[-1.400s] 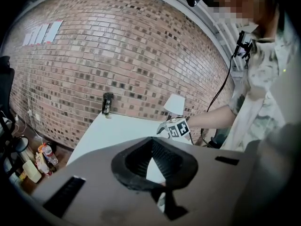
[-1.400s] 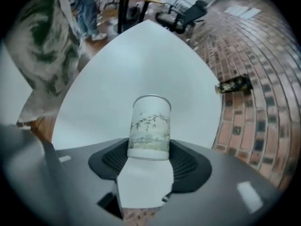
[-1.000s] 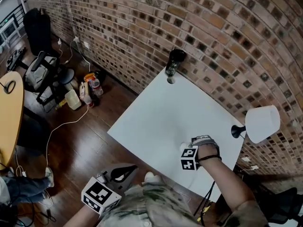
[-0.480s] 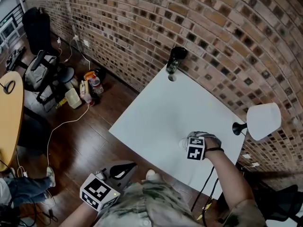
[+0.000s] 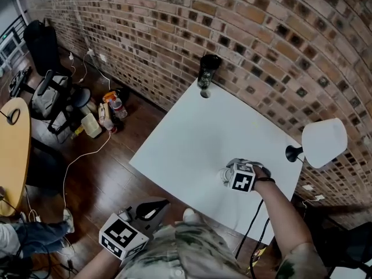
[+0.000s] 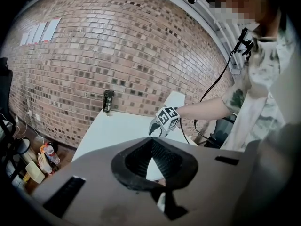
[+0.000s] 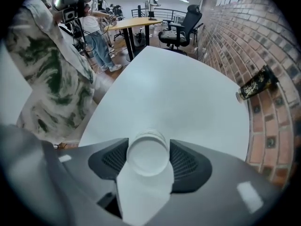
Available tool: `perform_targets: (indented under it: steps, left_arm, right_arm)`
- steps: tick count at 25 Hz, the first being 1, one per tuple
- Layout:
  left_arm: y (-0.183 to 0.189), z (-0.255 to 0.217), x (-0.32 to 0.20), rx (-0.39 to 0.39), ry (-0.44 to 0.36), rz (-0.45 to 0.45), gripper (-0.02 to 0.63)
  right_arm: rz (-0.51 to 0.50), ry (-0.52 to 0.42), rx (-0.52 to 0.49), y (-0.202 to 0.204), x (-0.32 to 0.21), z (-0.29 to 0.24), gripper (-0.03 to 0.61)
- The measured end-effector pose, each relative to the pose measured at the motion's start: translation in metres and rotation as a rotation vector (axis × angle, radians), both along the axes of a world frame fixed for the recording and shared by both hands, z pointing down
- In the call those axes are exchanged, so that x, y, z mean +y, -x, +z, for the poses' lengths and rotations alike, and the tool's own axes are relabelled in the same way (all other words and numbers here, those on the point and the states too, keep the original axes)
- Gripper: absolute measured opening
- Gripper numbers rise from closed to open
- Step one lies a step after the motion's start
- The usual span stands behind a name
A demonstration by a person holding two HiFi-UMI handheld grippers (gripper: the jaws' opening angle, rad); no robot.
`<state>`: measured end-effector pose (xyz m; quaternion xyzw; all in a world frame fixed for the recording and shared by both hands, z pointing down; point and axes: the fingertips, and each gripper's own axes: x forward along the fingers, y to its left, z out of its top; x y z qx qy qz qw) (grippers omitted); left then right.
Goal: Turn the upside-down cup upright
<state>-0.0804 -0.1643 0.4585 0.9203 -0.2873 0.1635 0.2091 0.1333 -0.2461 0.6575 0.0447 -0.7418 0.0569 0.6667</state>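
A white paper cup (image 7: 146, 152) sits between the black pads of my right gripper (image 7: 147, 161), with one round end facing the camera. The pads touch its sides while the jaws are opening. In the head view the right gripper (image 5: 231, 178) points down onto the white table (image 5: 192, 132) near its front right, and the cup (image 5: 224, 176) peeks out beside the marker cube. My left gripper (image 5: 152, 209) hangs off the table's near edge by the person's body, shut with nothing in it. In the left gripper view its pads (image 6: 155, 157) frame the right gripper (image 6: 157, 126).
A dark bottle (image 5: 206, 71) stands at the table's far corner against the brick wall. A white lamp (image 5: 322, 143) sits at the right edge. Bags and bottles (image 5: 104, 109) lie on the wooden floor to the left, beside a yellow round table (image 5: 11, 150).
My right gripper has rolled and tipped with the cup until it points down onto the table, shifting slightly farther in. The left gripper has stayed near the table edge.
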Motion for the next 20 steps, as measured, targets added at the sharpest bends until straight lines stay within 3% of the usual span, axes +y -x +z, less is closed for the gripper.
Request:
perform_targets:
  steps: [9, 15, 20]
  left_arm:
    - [-0.030, -0.005, 0.003, -0.052, 0.012, -0.057, 0.008]
    - [-0.042, 0.000, 0.018, -0.108, 0.035, -0.117, 0.008]
    - [-0.053, 0.001, 0.047, -0.140, 0.025, -0.052, 0.008]
  right_arm:
    - [0.087, -0.062, -0.176, -0.008, -0.002, -0.032, 0.308]
    - [0.399, -0.229, -0.371, -0.041, -0.017, -0.078, 0.299]
    - [0.625, -0.319, -0.586, -0.056, 0.031, -0.106, 0.285]
